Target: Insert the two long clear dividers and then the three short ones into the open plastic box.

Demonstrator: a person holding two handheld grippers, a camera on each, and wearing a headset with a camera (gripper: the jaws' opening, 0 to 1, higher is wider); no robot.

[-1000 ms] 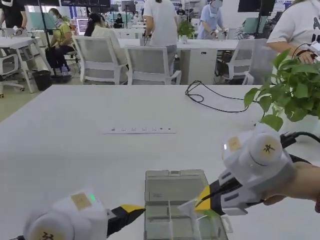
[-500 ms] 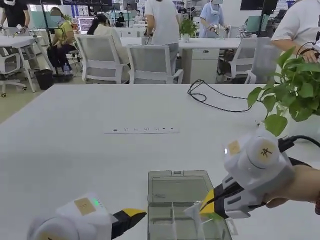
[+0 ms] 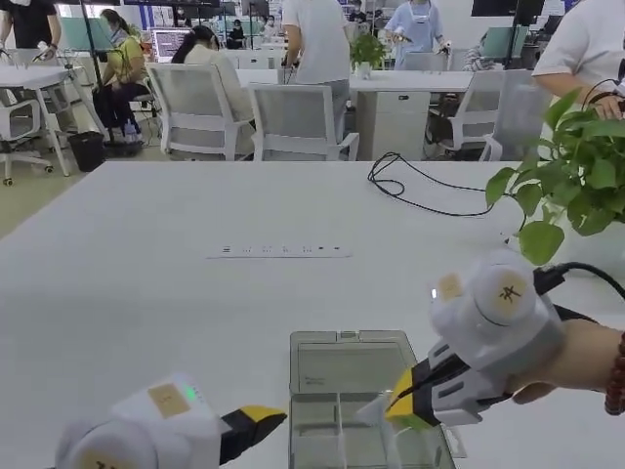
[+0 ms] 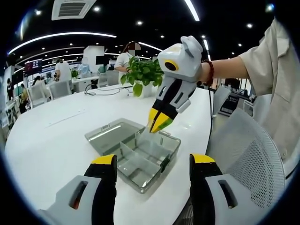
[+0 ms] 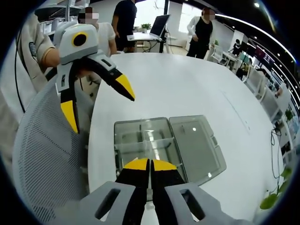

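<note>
Right gripper view: right gripper jaws are pinching shut on a clear divider, holding it over the open plastic box (partitions already sitting inside). Left gripper is hovering near the box, jaws spread apart, gripping nothing. Box is resting on white table, lid lying flat.

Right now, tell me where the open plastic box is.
In the head view the open plastic box lies at the bottom centre of the white table, between the left gripper and the right gripper, which holds a clear divider over it.
</note>
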